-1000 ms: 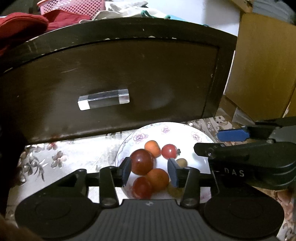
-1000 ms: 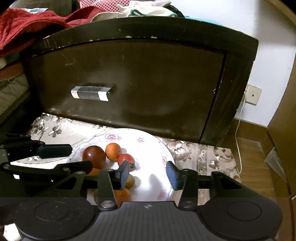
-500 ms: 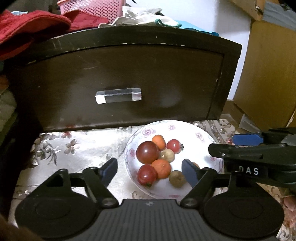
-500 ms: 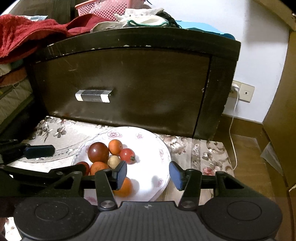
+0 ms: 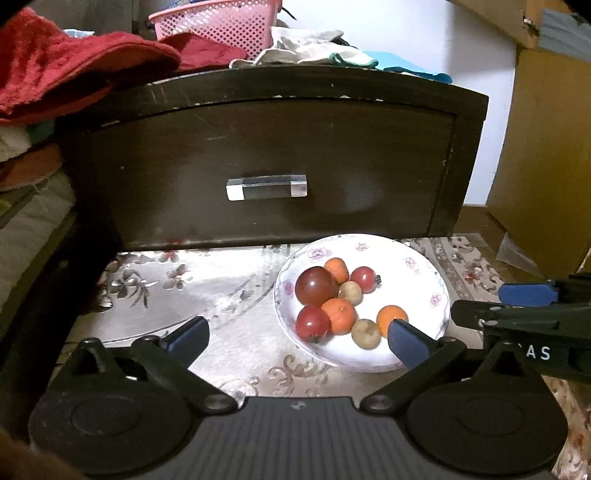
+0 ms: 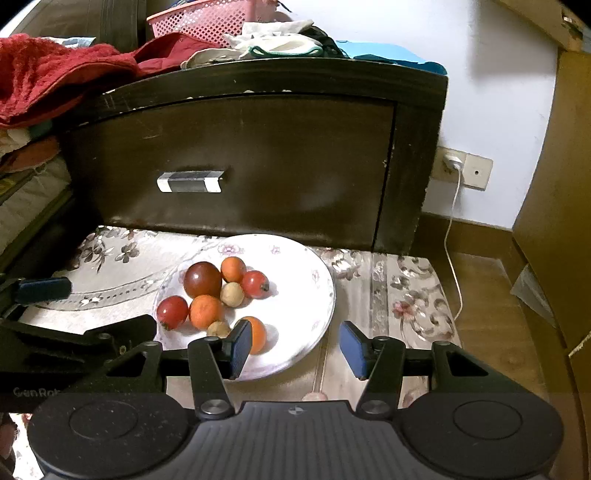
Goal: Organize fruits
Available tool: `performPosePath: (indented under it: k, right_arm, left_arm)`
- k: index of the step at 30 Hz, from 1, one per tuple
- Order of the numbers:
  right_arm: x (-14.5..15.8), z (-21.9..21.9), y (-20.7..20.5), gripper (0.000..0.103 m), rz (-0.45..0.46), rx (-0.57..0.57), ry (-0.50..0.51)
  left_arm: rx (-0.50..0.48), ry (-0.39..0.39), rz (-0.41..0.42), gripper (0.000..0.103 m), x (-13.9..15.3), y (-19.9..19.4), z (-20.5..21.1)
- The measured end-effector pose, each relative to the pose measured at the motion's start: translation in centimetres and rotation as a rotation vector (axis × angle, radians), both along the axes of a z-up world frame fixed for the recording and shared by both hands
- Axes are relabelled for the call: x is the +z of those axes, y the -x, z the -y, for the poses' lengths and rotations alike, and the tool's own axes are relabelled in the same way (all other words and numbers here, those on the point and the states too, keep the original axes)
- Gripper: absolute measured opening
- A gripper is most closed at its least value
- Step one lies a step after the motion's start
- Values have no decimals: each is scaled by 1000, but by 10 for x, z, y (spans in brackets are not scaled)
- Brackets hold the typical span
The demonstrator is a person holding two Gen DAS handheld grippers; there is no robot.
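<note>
A white floral plate (image 5: pixel 413 258) (image 6: pixel 295 306) sits on a flowered cloth and holds several small fruits: a large dark red one (image 5: pixel 316 286) (image 6: pixel 202 279), red tomatoes (image 5: pixel 312 323) (image 6: pixel 255 283), orange ones (image 5: pixel 338 315) (image 6: pixel 206 312) and tan ones (image 5: pixel 365 334) (image 6: pixel 232 294). My left gripper (image 5: pixel 297 338) is open wide and empty, held back above the plate's near left side. My right gripper (image 6: pixel 295 349) is open and empty over the plate's near right rim; its left finger stands in front of an orange fruit (image 6: pixel 256 334).
A dark wooden drawer front (image 5: pixel 266 173) with a clear handle (image 5: pixel 266 187) rises right behind the plate. Red cloths (image 5: pixel 74 70) and a pink basket (image 5: pixel 218 22) lie on top. A brown cabinet (image 5: pixel 546 166) stands right; a wall socket with cable (image 6: pixel 456 166) is behind.
My left gripper opened wide, let go of the dark red fruit onto the plate and pulled back. My right gripper also drew back and opened wider.
</note>
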State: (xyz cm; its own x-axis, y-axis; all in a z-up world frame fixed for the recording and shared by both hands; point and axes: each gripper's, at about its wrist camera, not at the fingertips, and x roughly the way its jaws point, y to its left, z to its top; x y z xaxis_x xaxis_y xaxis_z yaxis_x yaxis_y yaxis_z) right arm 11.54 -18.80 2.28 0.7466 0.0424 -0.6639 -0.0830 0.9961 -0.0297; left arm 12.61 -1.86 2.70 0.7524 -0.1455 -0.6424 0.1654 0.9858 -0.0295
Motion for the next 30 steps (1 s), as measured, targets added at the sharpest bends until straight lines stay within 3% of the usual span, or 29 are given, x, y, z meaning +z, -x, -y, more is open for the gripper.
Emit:
performPosePath:
  k: [23,30]
  right_arm:
    - [5,-1,60,50,-29,-25,-46]
    - [5,-1,73,50,-37,-33,-48]
  left_arm:
    - [-4,-9,-17,103,5,56,0]
    - [10,-43,-4,103,8,71,4]
